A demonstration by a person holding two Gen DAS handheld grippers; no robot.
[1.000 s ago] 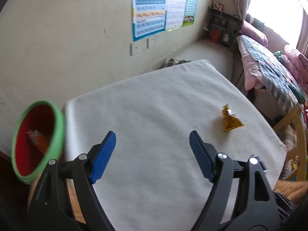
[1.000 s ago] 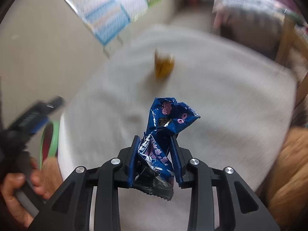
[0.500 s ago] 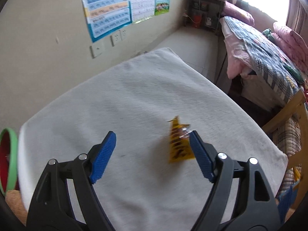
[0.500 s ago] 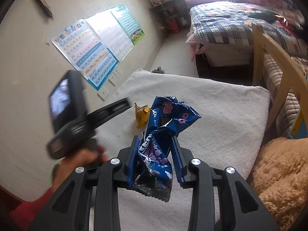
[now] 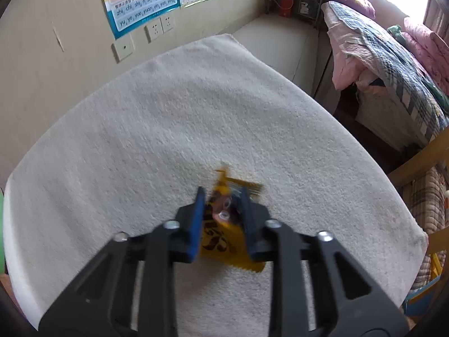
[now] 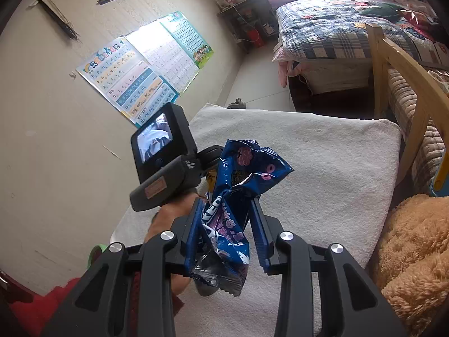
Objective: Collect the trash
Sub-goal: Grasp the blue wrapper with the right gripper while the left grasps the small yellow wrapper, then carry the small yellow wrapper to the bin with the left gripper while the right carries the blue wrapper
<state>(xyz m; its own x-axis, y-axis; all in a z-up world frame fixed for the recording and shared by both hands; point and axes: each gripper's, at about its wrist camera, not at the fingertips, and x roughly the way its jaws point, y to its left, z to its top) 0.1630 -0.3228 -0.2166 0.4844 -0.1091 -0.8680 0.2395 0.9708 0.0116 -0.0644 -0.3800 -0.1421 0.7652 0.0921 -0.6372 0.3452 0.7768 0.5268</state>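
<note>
The left gripper (image 5: 221, 210), spread a moment ago, now pinches the yellow wrapper (image 5: 224, 241) near the desk's (image 5: 168, 129) near edge. The right gripper (image 6: 226, 219) keeps clamping the blue wrapper (image 6: 238, 185) between its jaws above the desk.

Setting: a home bedroom. A bed (image 6: 345, 28) carries a patchwork quilt (image 5: 393, 64). Pinyin learning posters (image 6: 140, 75) hang on the wall.

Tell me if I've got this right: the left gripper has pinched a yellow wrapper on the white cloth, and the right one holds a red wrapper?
Not quite. The right gripper holds a blue wrapper, not red, as the right wrist view shows. The left gripper does pinch the yellow wrapper on the white cloth.
</note>
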